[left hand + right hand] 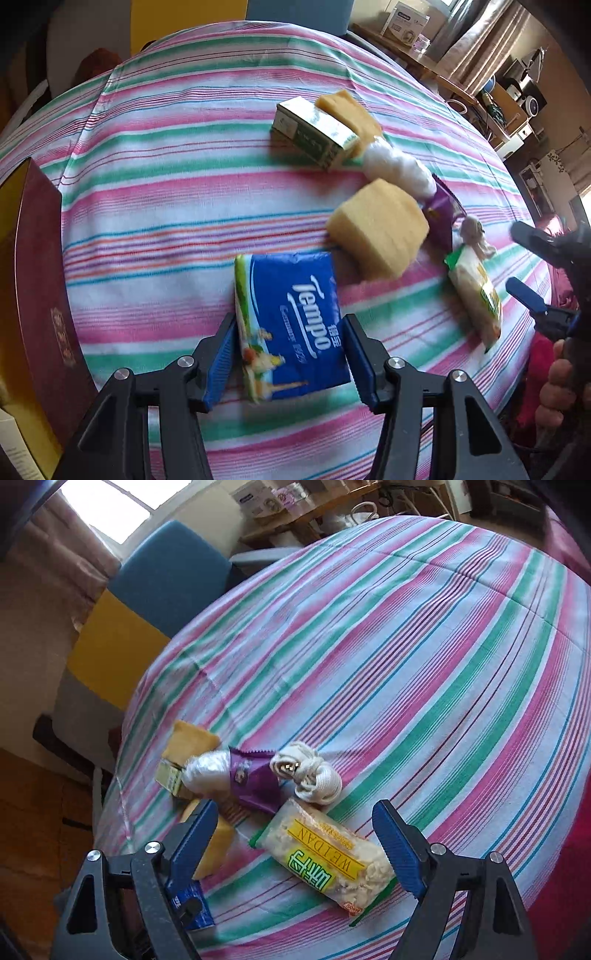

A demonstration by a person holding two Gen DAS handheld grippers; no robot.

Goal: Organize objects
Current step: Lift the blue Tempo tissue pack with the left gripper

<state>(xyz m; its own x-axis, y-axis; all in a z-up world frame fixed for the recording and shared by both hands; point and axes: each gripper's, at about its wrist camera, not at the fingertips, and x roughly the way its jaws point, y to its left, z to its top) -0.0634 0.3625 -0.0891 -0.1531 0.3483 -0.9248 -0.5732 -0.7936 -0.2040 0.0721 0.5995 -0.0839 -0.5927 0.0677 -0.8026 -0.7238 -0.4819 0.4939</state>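
Striped pink, green and white cloth (192,122) covers the table. On it, the left gripper (290,354) has its blue fingers clamped on both sides of a blue Tempo tissue pack (291,325). Beyond that lie a yellow sponge (376,232), a green-and-white carton (314,133) and a purple-wrapped white roll (399,170). Over a Weidan snack bag (325,860), the right gripper (295,834) hovers with fingers apart, not touching it. A coiled white cord (310,771) lies just beyond.

bright daylight, window (107,509) upper left | slight blur | fisheye-bent edges
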